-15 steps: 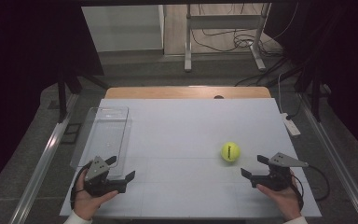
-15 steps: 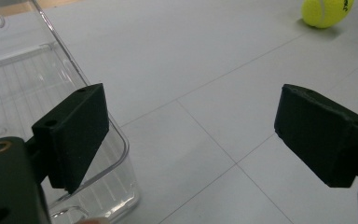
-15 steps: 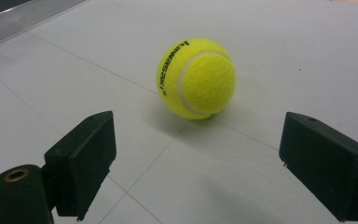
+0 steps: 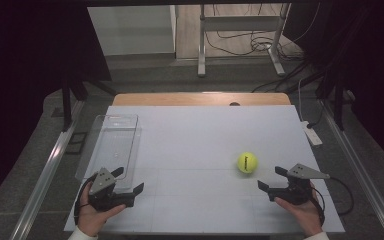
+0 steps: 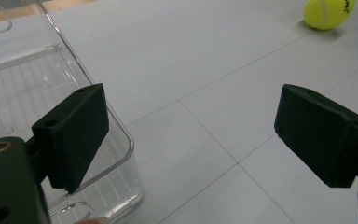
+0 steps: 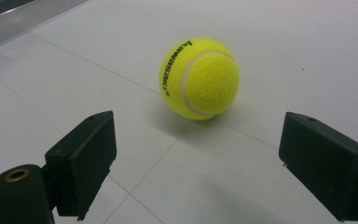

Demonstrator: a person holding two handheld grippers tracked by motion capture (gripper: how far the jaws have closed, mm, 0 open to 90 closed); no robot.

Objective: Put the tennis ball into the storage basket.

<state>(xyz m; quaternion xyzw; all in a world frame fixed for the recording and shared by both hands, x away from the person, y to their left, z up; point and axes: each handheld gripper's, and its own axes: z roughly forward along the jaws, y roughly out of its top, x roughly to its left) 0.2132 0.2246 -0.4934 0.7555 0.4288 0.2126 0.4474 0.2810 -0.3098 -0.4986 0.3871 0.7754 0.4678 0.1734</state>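
A yellow tennis ball (image 4: 247, 162) with black lettering rests on the white table (image 4: 195, 145), right of centre. My right gripper (image 4: 272, 178) is open just to the ball's near right, jaws pointing at it. In the right gripper view the ball (image 6: 199, 78) sits a short way ahead between the spread jaws, not touched. My left gripper (image 4: 127, 181) is open at the near left, by the near end of a clear plastic bin (image 4: 111, 145). In the left gripper view the bin (image 5: 23, 88) lies behind the left jaw and the tennis ball (image 5: 328, 13) is far off at top right.
A white power strip (image 4: 311, 133) lies at the table's right edge. A wooden strip (image 4: 200, 99) runs along the far edge. Beyond it are a metal stand (image 4: 240, 45) and cables on the floor. Metal rails flank the table.
Both grippers hold about the same places as half a second ago; the ball and bin have not moved.
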